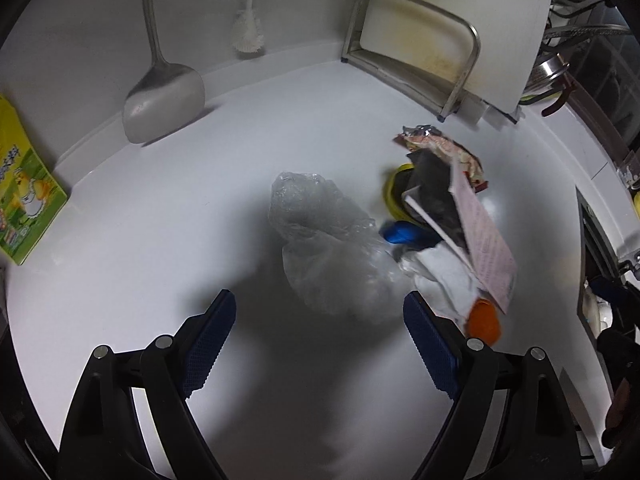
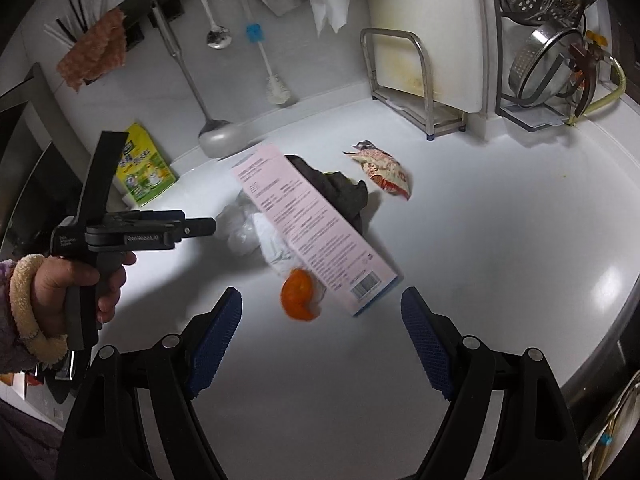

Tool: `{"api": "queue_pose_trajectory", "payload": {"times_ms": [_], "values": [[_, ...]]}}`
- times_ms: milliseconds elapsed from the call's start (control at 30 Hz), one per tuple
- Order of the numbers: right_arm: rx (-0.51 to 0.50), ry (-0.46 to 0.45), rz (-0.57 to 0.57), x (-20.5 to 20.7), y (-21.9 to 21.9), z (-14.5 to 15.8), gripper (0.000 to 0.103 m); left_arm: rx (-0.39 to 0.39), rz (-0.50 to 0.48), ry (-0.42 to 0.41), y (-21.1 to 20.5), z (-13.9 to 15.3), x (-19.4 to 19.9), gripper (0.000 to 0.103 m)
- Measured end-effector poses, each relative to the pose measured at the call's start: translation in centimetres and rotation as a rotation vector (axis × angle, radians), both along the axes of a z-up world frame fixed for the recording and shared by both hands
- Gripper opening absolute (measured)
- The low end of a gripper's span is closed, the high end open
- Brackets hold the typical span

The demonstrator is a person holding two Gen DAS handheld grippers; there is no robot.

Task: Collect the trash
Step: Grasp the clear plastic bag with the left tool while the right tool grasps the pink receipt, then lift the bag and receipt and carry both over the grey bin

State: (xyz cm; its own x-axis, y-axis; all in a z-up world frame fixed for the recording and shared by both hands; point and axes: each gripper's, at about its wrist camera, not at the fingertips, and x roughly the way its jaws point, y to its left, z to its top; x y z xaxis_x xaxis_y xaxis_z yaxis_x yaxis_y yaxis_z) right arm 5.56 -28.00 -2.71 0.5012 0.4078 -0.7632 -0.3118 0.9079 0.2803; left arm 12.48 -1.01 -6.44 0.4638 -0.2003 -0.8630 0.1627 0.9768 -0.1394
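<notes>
A heap of trash lies on the white counter [image 2: 500, 248]. In it are a long pink box [image 2: 316, 228], an orange peel [image 2: 298, 296], a crumpled clear plastic bag [image 1: 320, 236], white tissue [image 1: 440, 276], a dark rag [image 2: 344, 192] and a red-and-cream snack wrapper [image 2: 384, 172]. My left gripper [image 1: 320, 304] hangs open just short of the plastic bag, nothing between its blue pads. My right gripper [image 2: 322, 300] is open too, with the peel and the box's near end just beyond its fingertips. A hand [image 2: 80, 288] holds the left gripper's handle at the left of the right wrist view.
A yellow-green carton [image 2: 146, 172] leans at the back left. A metal spatula [image 2: 214, 136] and a bottle brush [image 2: 276, 88] hang against the wall. A cutting board in a steel rack [image 2: 424, 60] and a colander [image 2: 548, 64] stand at the back right.
</notes>
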Motion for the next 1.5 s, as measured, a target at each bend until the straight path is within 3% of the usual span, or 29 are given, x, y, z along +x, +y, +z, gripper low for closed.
{"api": "queue_pose_trajectory", "payload": {"times_ms": [200, 367, 433, 500, 700, 800, 1100, 1333, 1367, 1400, 1433, 1467, 1500], "values": [[-0.009, 0.031, -0.008, 0.8, 0.0, -1.1, 0.078, 0.001, -0.02, 0.024, -0.2, -1.9, 2.1, 0.084], [-0.027, 0.041, 0.001, 2.1, 0.4, -1.8, 0.078, -0.046, -0.051, 0.049, -0.9, -2.6, 3.3, 0.082], [-0.04, 0.045, 0.015, 2.9, 0.7, -2.2, 0.078, -0.055, -0.09, 0.048, -1.5, -2.4, 3.4, 0.07], [-0.054, 0.05, 0.032, 3.9, 1.1, -2.6, 0.078, -0.067, -0.138, 0.047, -2.3, -2.2, 3.4, 0.049], [-0.081, 0.067, 0.116, 6.8, 2.6, -3.9, 0.078, -0.108, -0.187, 0.057, -3.0, -1.9, 3.4, 0.017], [-0.098, 0.076, 0.144, 7.6, 2.7, -4.8, 0.078, -0.121, -0.189, 0.021, -2.5, -1.1, 2.8, 0.016], [-0.2, 0.092, 0.277, 8.0, 3.3, -6.9, 0.078, -0.125, -0.123, 0.002, -0.4, 0.2, 2.1, 0.016], [-0.239, 0.102, 0.329, 9.4, 4.3, -7.9, 0.077, -0.12, -0.131, -0.004, -0.5, 0.7, 1.2, 0.016], [-0.244, 0.109, 0.334, 9.6, 4.4, -8.1, 0.071, -0.117, -0.132, -0.007, -0.5, 0.9, 1.0, 0.016], [-0.243, 0.116, 0.34, 9.8, 4.4, -8.3, 0.053, -0.113, -0.131, -0.01, -0.5, 0.9, 0.9, 0.016], [-0.227, 0.121, 0.345, 9.8, 4.3, -8.3, 0.047, -0.113, -0.129, -0.011, -0.5, 1.0, 0.8, 0.016], [-0.222, 0.117, 0.344, 9.6, 4.3, -8.2, 0.024, -0.113, -0.126, -0.012, -0.5, 1.0, 0.8, 0.016], [-0.219, 0.113, 0.342, 9.5, 4.2, -8.0, 0.019, -0.113, -0.122, -0.012, -0.4, 1.1, 0.8, 0.016]]}}
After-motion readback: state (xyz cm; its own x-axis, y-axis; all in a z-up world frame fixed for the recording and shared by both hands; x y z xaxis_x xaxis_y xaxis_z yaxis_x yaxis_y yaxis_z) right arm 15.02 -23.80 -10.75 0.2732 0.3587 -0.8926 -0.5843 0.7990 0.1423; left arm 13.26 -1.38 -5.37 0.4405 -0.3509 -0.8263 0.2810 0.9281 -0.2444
